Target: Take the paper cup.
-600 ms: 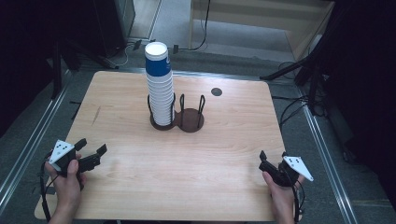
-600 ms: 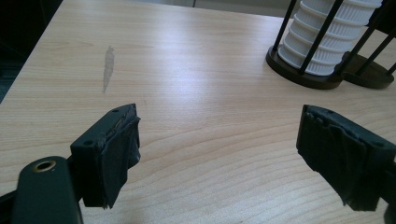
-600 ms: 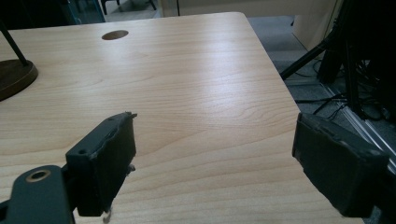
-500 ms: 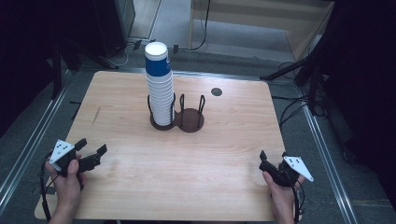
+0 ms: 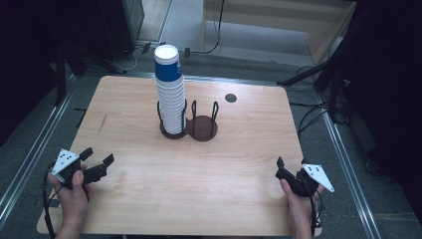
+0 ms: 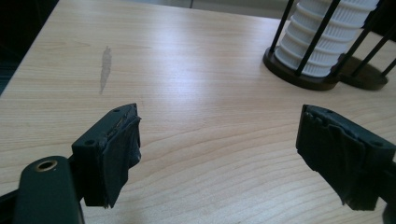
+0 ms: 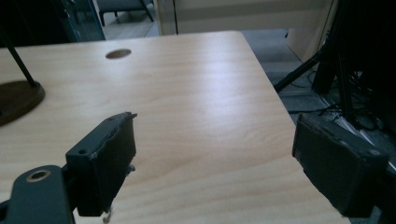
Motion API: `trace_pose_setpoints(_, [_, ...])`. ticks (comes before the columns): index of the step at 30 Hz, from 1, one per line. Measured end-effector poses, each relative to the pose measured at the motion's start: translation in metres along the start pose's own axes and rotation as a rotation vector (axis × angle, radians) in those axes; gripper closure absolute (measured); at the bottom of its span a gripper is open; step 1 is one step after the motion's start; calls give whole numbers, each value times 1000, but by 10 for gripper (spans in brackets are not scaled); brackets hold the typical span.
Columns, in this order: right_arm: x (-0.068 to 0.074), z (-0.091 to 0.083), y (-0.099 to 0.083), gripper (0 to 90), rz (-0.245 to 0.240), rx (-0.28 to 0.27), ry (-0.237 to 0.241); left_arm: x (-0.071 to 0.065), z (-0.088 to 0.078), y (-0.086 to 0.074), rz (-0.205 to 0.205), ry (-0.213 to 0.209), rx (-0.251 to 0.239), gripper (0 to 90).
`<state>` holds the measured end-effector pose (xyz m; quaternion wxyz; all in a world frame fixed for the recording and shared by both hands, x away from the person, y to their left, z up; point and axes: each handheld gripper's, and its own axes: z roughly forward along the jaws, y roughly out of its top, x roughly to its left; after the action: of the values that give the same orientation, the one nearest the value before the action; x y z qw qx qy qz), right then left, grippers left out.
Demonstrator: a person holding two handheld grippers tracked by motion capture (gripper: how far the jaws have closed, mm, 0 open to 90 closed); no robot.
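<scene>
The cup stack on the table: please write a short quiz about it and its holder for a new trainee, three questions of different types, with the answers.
1. True or false: the stack of cups stands in the left ring of the black wire holder.
2. Which colour is the top cup of the stack? A) red B) blue C) green
3. What do the fingers of the left gripper and the right gripper hold?

Key:
1. True; the right ring beside it holds no cup.
2. B; the cups below it are white.
3. Nothing. Both stand open over the bare wooden table, near its front corners and apart from the stack.
</scene>
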<state>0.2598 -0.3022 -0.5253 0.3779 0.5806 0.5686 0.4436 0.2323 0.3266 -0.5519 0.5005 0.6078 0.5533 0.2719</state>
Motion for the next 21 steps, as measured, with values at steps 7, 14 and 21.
trace_pose_setpoints(7, [12, -2, 19, 139, -13, -18, 14, 4, 0, 0, -37, -19, -1, 145])
trace_pose_setpoints(14, [29, 5, 30, 136, -3, -13, 59, 0, 1, 0, 2, -14, 8, 145])
trace_pose_setpoints(21, [48, 13, 39, 133, -41, 1, 91, 2, 1, 1, -14, -21, 13, 145])
